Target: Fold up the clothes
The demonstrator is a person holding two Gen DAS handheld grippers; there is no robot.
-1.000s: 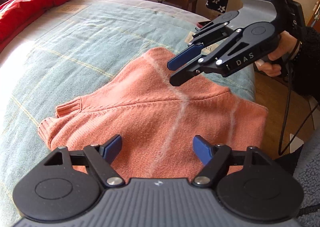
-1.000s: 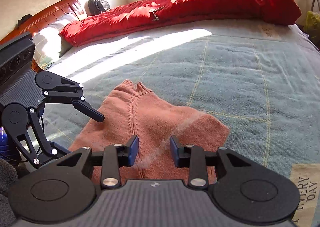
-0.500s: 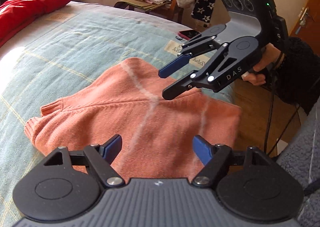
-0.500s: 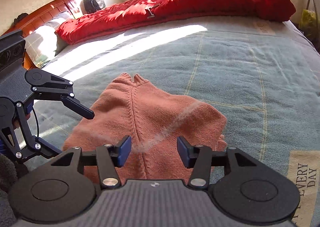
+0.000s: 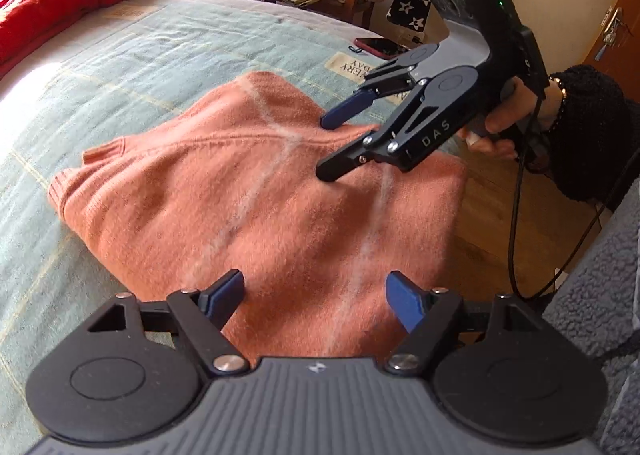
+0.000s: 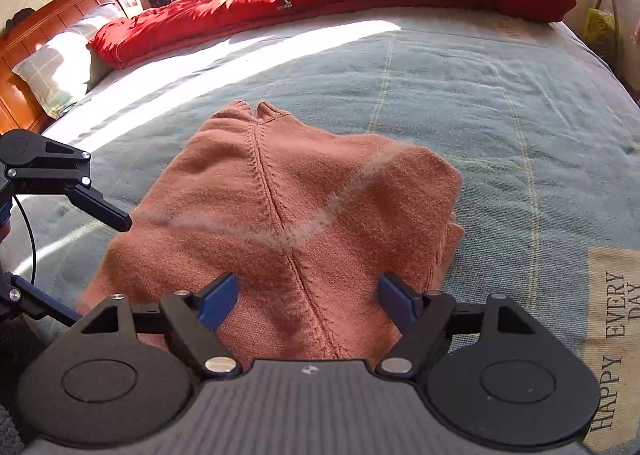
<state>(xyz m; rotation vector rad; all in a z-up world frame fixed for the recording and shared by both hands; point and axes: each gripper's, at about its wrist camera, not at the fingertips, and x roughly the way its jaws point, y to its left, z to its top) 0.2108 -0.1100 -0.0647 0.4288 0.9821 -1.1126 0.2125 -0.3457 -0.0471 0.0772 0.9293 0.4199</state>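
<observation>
folded orange sweater is laid on the blue bedspread; left gripper held agape, right gripper just spread wide, nothing pinched.

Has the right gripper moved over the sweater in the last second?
Yes. In the left wrist view the right gripper has come lower over the orange sweater, toward its near edge, jaws just opening with nothing between them.
</observation>
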